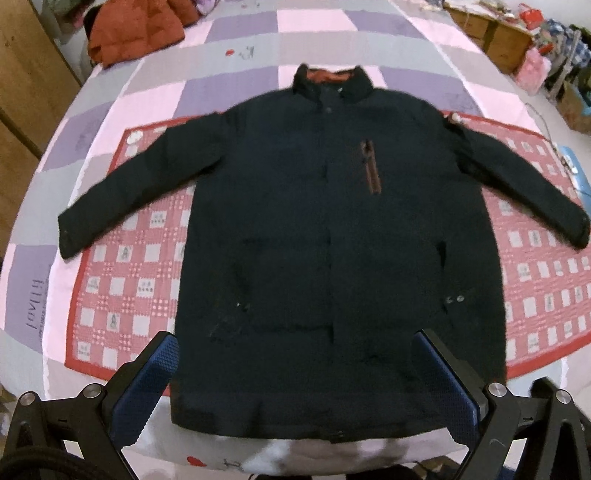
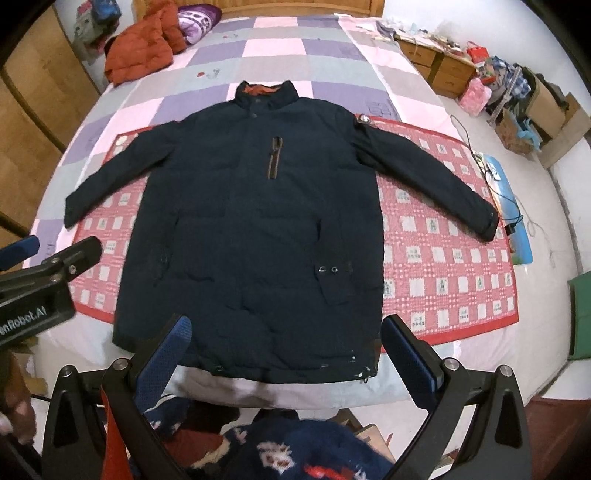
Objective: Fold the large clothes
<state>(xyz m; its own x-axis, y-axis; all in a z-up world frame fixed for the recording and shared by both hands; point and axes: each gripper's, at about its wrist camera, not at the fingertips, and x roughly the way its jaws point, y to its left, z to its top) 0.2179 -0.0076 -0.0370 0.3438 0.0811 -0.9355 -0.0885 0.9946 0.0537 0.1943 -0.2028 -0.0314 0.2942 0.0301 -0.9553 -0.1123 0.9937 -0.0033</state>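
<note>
I see the dark navy jacket spread flat, front up, on a red checked mat over the patchwork bedspread, collar toward twelve o'clock, both sleeves angled out toward four and eight. My left gripper hangs above the hem at six o'clock, jaws spread wide and holding nothing. My right gripper is likewise wide apart and empty over the hem. An orange puffer coat lies at eleven o'clock, well apart from the jacket.
</note>
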